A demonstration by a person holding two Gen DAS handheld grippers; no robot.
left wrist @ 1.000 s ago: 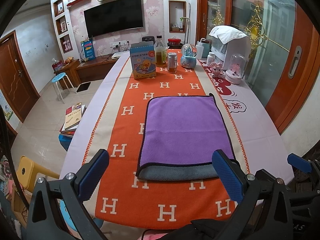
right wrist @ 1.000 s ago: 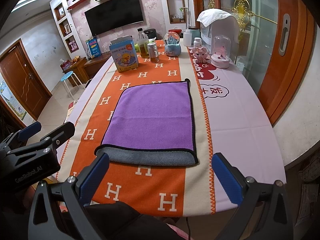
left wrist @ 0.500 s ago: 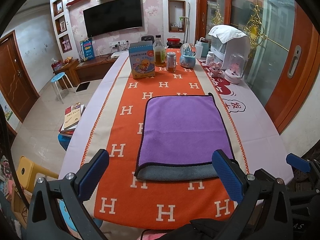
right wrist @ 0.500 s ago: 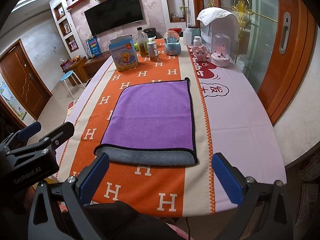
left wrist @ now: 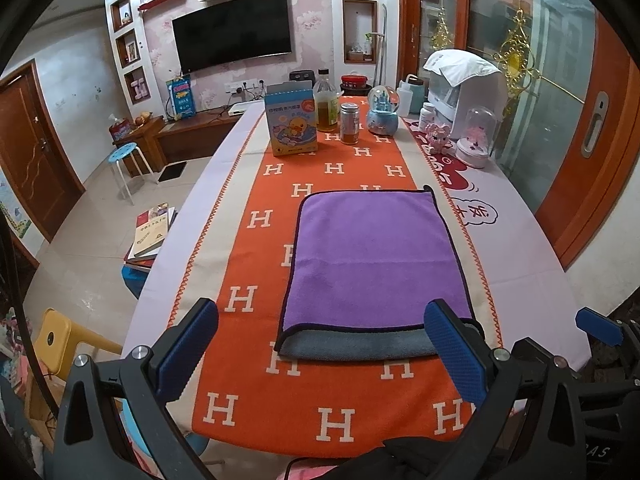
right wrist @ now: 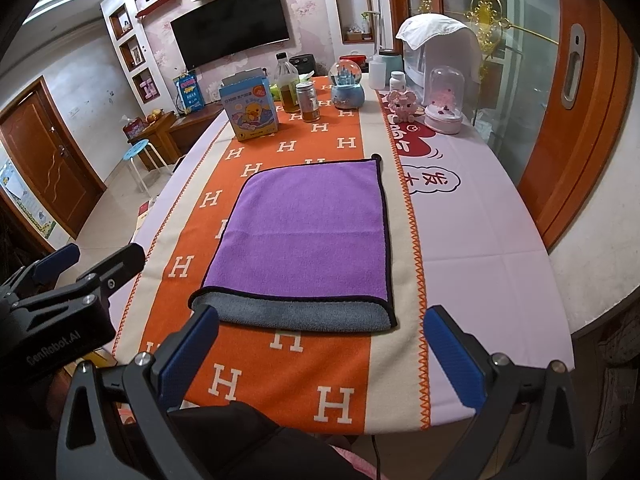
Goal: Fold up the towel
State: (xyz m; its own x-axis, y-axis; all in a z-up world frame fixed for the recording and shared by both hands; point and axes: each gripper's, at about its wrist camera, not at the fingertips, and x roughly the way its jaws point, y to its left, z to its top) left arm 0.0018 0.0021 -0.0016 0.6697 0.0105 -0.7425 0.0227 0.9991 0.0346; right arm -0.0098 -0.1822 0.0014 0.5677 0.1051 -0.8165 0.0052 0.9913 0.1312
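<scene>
- Towel located at frame centre, flat on the orange runner of the table; purple face up, grey underlayer showing along the near edge.
- Judged folded once already: rounded doubled edge at the lower end, bound edges aligned at the far end. At least one further fold judged outstanding.
- Left gripper at lower frame, fingers spread wide, holding nothing, clear of the cloth.
- Right gripper at lower frame, fingers likewise spread wide, empty, short of the near edge.
- Repeated "H" lettering read across the runner.
- "GenRobot.AI" read on the black body at lower left of the right wrist view.
- Blue box with yellow duck at upper centre; printed text too small to read.
- Red characters on the tablecloth at right, not legible.
</scene>
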